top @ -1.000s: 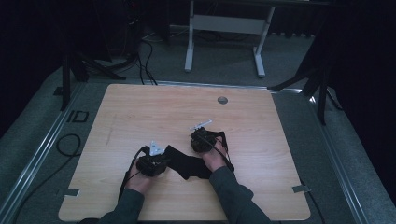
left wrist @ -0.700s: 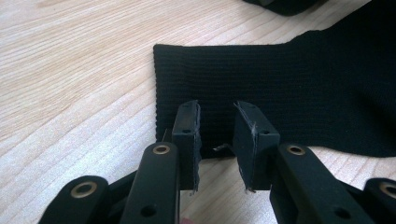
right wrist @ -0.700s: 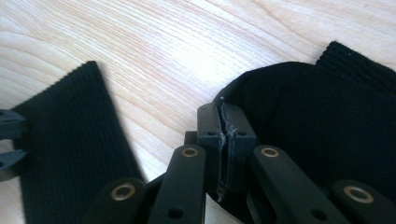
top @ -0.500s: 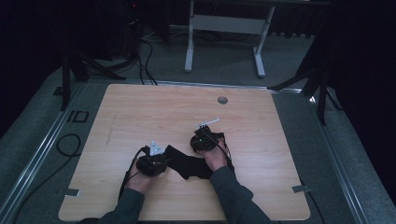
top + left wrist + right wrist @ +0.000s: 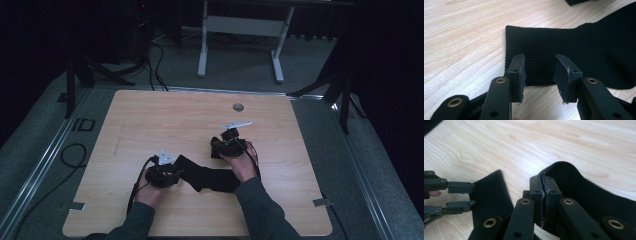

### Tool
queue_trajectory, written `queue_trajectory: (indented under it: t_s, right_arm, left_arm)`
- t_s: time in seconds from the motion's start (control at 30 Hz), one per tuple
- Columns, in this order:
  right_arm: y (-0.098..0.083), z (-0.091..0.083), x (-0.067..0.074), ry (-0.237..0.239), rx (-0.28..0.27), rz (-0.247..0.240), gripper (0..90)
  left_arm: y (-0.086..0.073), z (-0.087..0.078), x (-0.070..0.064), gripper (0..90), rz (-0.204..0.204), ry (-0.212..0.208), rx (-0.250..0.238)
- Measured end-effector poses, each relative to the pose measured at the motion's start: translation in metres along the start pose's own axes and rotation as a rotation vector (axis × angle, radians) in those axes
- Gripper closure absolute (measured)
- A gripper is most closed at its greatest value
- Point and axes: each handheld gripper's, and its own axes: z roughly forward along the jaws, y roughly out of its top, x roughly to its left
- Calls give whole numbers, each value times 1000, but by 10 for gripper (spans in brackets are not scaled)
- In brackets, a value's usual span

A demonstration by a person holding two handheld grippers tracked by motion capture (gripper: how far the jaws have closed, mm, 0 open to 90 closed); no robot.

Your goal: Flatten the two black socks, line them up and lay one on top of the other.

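Note:
A black sock (image 5: pixel 212 179) lies on the wooden table (image 5: pixel 165 117), between my two grippers. My left gripper (image 5: pixel 162 173) is open at its ribbed cuff (image 5: pixel 554 47), and my left gripper (image 5: pixel 542 75) has one pad on either side of the cuff's near edge. My right gripper (image 5: pixel 227 143) holds the other end. In the right gripper view, my right gripper (image 5: pixel 544 192) is shut on a raised fold of the sock (image 5: pixel 584 195). That view also has the open left gripper (image 5: pixel 461 195) at the cuff (image 5: pixel 490 192).
A round grommet hole (image 5: pixel 238 107) sits in the table's far middle. Bits of tape (image 5: pixel 320 202) mark the near corners. Beyond the table are grey carpet, floor cables (image 5: pixel 72 155) and a white desk frame (image 5: pixel 240 30).
My right gripper has shifted slightly right and away from the person, drawing its end of the sock with it. The left gripper has stayed in place.

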Motion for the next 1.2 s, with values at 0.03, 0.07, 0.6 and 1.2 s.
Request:
queue_trajectory:
  t_s: [0.03,0.07,0.6,1.2]
  right_arm:
    - [0,-4,-2,1,-9,4,869]
    - [1,-7,-3,2,-17,6,868]
    - [-23,-55,-48,-59,-138,86,867]
    - [-84,-76,-105,-187,-90,168,862]
  left_arm:
    - [0,-1,1,605,-4,-1,-6]
    - [0,-1,1,603,-4,-1,-6]
    - [1,-1,2,561,-1,14,-4]
    - [1,2,-1,549,18,24,3]
